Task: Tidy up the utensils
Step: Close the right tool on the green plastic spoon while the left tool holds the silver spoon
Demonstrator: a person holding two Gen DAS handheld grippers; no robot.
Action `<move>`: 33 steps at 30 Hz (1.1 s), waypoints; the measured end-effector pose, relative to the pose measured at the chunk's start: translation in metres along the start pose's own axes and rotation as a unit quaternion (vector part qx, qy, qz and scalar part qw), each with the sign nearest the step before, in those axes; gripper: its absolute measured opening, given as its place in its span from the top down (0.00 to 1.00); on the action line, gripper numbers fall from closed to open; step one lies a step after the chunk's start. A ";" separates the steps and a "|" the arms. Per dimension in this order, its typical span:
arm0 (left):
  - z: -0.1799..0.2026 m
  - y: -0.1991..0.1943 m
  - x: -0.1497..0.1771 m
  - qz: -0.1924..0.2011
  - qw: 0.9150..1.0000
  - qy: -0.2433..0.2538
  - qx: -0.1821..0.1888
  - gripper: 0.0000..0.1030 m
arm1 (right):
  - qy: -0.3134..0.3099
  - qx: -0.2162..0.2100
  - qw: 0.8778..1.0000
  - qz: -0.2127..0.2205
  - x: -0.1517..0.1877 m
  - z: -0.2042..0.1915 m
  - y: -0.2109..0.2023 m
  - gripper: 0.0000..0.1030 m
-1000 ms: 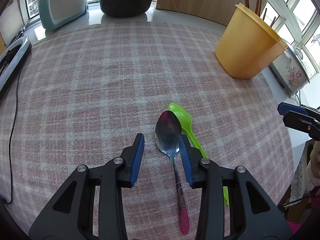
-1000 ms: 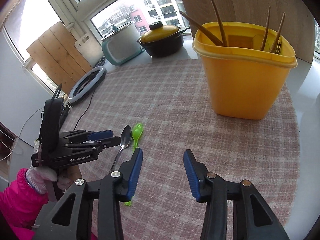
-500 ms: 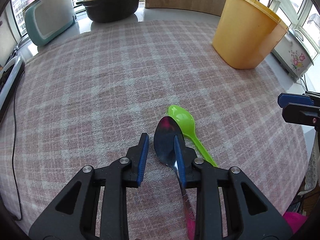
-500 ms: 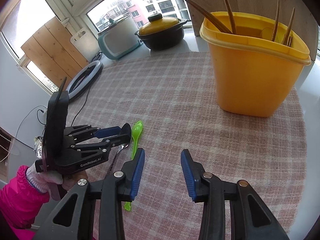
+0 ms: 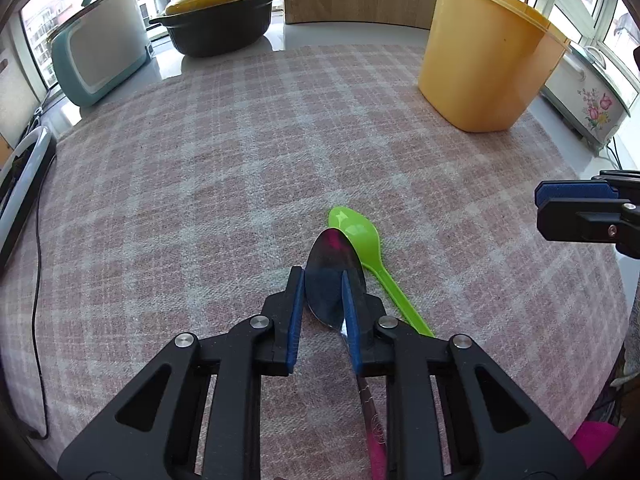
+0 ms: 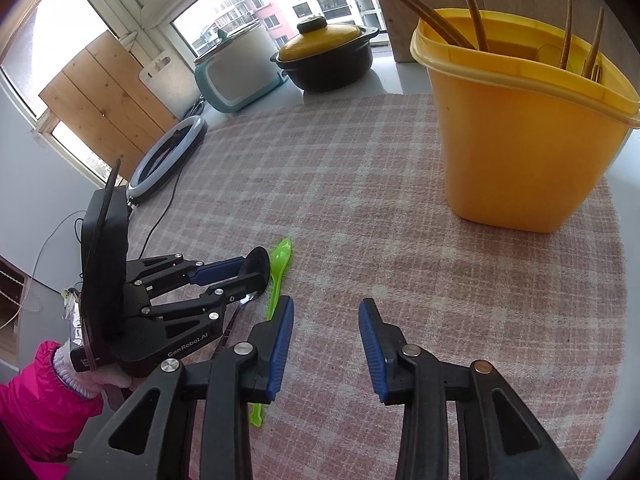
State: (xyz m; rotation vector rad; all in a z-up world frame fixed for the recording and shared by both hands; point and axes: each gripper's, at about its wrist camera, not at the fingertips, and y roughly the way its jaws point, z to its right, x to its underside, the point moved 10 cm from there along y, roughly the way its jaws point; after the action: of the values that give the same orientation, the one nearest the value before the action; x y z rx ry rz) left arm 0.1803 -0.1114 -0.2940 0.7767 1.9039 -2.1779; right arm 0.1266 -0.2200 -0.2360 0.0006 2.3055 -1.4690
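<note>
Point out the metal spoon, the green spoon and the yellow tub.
metal spoon (image 5: 330, 270), left wrist view, on its bowl.
green spoon (image 5: 356, 229), left wrist view, on its bowl.
yellow tub (image 6: 516, 152), right wrist view, on its front wall.

Bright daylight from windows (image 6: 320, 4); soft shadows; glare on tabletop (image 5: 224, 60) near pot; strong fisheye bending, dark corners.

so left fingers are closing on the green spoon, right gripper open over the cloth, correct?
Not quite. The left gripper has its fingers around the bowl of the metal spoon, not the green spoon, which lies beside it on the cloth; the left wrist view shows this. The right gripper is open over the cloth, as you said.
</note>
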 end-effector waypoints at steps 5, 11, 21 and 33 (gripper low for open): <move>-0.005 -0.006 0.001 0.012 1.000 -0.011 0.000 0.92 | -0.002 -0.014 1.000 -0.013 -0.002 -0.009 0.012 0.69; -0.007 -0.012 -0.001 0.024 0.999 -0.038 0.018 0.98 | 0.003 -0.029 0.999 -0.035 -0.009 -0.019 0.039 0.74; -0.010 -0.021 0.003 0.034 0.998 -0.054 0.027 1.00 | 0.020 -0.035 0.997 -0.064 -0.019 -0.025 0.075 0.80; -0.043 -0.031 0.019 0.036 0.996 -0.087 0.008 1.00 | 0.006 -0.008 0.997 -0.082 -0.021 -0.038 0.100 0.79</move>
State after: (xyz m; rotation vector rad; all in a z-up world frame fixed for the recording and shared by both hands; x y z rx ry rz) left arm 0.1630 -0.0600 -0.2778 0.6257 1.7501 -2.1424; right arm 0.1548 -0.1382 -0.3017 -0.1885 2.3739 -1.5327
